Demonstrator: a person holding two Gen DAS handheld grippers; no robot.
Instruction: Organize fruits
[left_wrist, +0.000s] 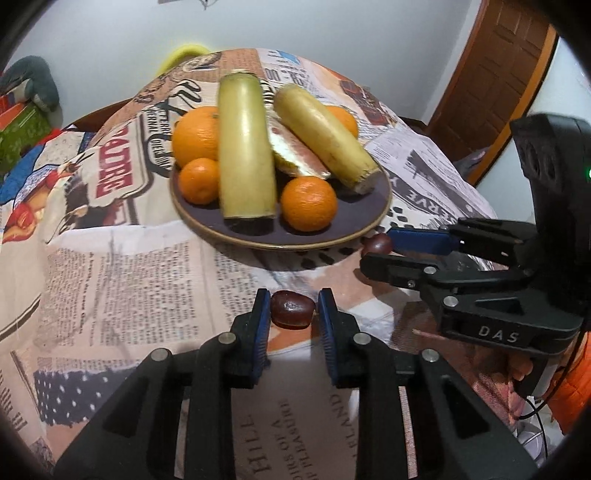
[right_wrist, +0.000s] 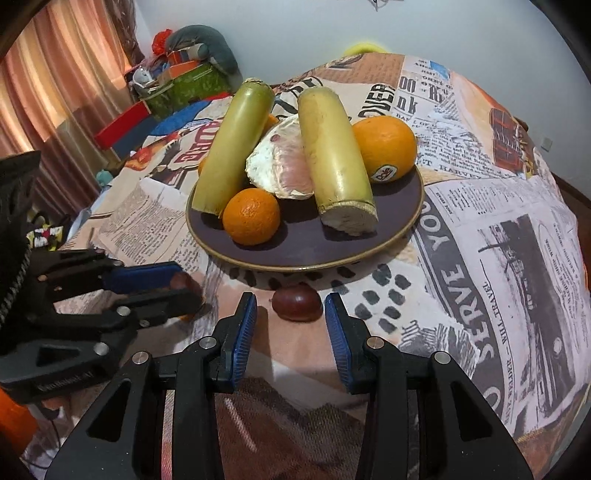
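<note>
A dark purple plate (left_wrist: 351, 216) (right_wrist: 314, 245) holds two yellow-green cane pieces (left_wrist: 245, 147) (right_wrist: 332, 155), several oranges (left_wrist: 308, 203) (right_wrist: 251, 216) and a peeled pomelo chunk (right_wrist: 284, 166). Two brown chestnuts lie on the cloth in front of the plate. My left gripper (left_wrist: 293, 299) (right_wrist: 188, 284) is shut on one chestnut (left_wrist: 293, 309) (right_wrist: 183, 282), with both blue pads touching it. My right gripper (right_wrist: 291, 301) (left_wrist: 378, 249) is open around the other chestnut (right_wrist: 297, 301) (left_wrist: 376, 243), with a gap on each side of it.
A newspaper-print cloth (right_wrist: 480, 221) covers the table. Boxes and a grey plush (right_wrist: 199, 48) are piled at the back left beside a curtain (right_wrist: 55, 92). A wooden door (left_wrist: 491, 74) stands at the far right. A hand (left_wrist: 498, 369) holds the right gripper.
</note>
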